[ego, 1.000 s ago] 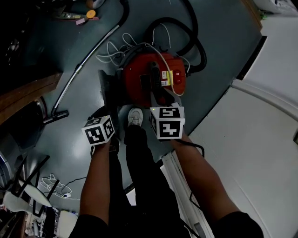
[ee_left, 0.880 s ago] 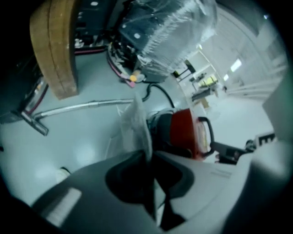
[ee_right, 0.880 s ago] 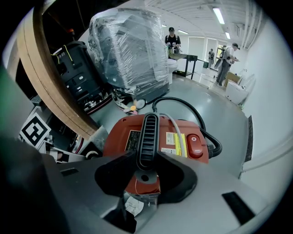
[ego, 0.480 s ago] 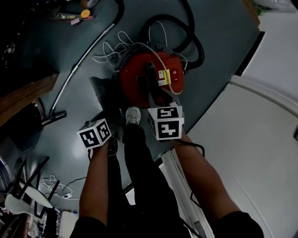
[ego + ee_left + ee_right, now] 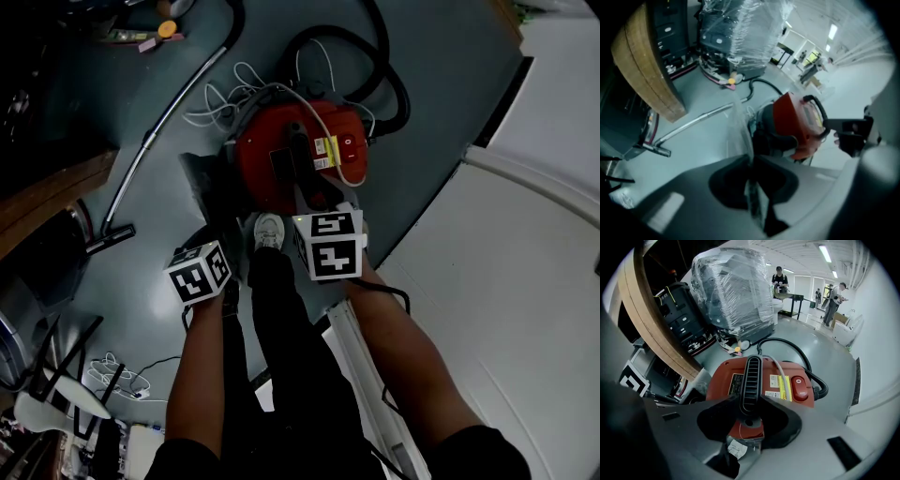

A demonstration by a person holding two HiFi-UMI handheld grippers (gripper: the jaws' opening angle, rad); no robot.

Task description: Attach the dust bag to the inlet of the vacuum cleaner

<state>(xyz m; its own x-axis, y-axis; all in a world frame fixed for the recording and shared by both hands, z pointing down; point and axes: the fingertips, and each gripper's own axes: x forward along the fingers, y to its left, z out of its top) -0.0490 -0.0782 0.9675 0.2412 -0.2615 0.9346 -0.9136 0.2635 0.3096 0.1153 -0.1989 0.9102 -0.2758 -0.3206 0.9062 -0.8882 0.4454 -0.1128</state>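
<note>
The head view gives us only the marker cubes, the shoe (image 5: 270, 231) and the wand (image 5: 147, 142) lying on the floor; the jaws show in the gripper views alone. There the left gripper (image 5: 751, 161) has its jaws pressed together on the thin, pale bag (image 5: 739, 123). The right gripper (image 5: 751, 400) clamps the black handle (image 5: 751, 378) on top of the red vacuum (image 5: 717, 380), one jaw on each side. The bag is just left of the vacuum, edge-on to us. Its long axis runs from the jaws away from the person, alongside the vacuum.
</note>
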